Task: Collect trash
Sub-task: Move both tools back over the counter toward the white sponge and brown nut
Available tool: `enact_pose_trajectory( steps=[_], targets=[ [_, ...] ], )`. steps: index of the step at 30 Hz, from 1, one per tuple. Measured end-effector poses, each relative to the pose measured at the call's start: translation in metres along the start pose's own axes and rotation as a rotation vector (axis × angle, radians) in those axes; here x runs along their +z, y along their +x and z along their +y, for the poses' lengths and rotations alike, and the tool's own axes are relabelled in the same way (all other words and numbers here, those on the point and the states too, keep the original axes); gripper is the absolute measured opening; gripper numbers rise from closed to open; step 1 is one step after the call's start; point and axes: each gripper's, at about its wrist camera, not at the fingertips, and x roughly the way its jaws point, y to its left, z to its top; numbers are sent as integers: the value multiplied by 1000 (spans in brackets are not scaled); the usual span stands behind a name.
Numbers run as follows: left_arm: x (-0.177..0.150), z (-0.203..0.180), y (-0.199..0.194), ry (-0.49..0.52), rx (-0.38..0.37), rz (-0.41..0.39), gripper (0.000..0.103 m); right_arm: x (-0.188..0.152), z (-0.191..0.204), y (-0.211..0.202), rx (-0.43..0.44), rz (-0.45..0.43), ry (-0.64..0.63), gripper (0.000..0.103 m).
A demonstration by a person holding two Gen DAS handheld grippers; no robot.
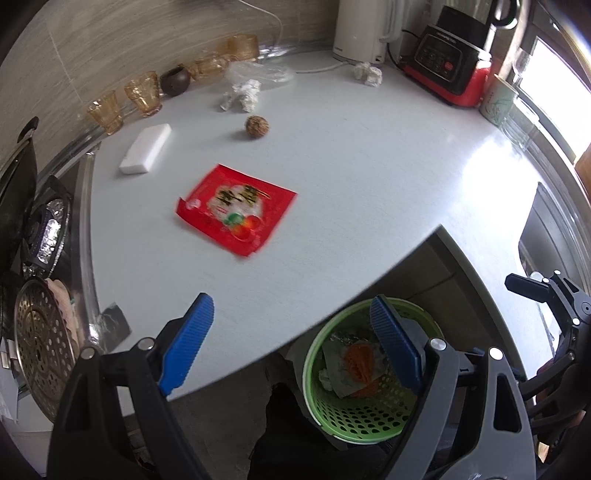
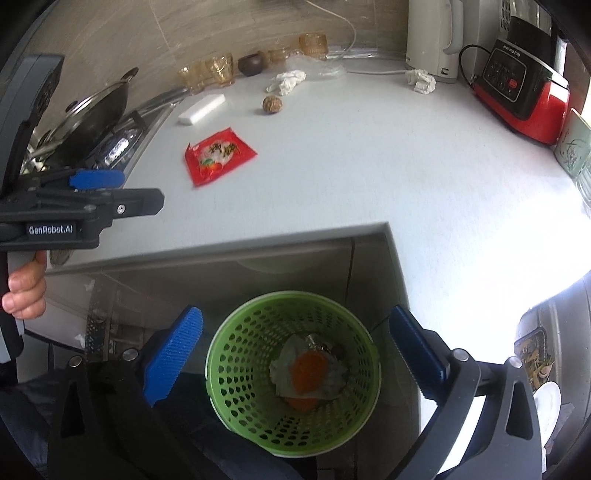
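Observation:
A red snack wrapper (image 1: 236, 208) lies flat on the white counter (image 1: 351, 177); it also shows in the right wrist view (image 2: 218, 155). Farther back lie a crumpled white tissue (image 1: 242, 95), a brown ball (image 1: 257, 126) and a second crumpled tissue (image 1: 367, 74). A green perforated bin (image 2: 291, 373) stands on the floor below the counter edge, holding a white and orange wrapper (image 2: 308, 371). My left gripper (image 1: 291, 343) is open and empty over the counter's front edge. My right gripper (image 2: 295, 354) is open and empty directly above the bin.
A white sponge block (image 1: 146, 153), amber glasses (image 1: 142, 94) and a dark cup (image 1: 175, 80) line the back wall. A white kettle (image 1: 364, 29) and red blender base (image 1: 448, 62) stand at the back right. A stove with pans (image 1: 37, 258) is at the left.

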Motion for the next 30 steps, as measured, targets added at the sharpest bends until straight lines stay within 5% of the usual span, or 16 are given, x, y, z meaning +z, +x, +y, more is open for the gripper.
enact_pose_trajectory(
  steps=[12,16,30],
  targets=[
    [36,84,12,-68,73,-59,83,87,15,19,-33,-92,5,101],
    [56,120,25,-98,73,-83,92,124,23,41,-37,-103,-1,101],
    [125,193,91,-117,64,-95,94,213,39,138,-34,-78,11,101]
  ],
)
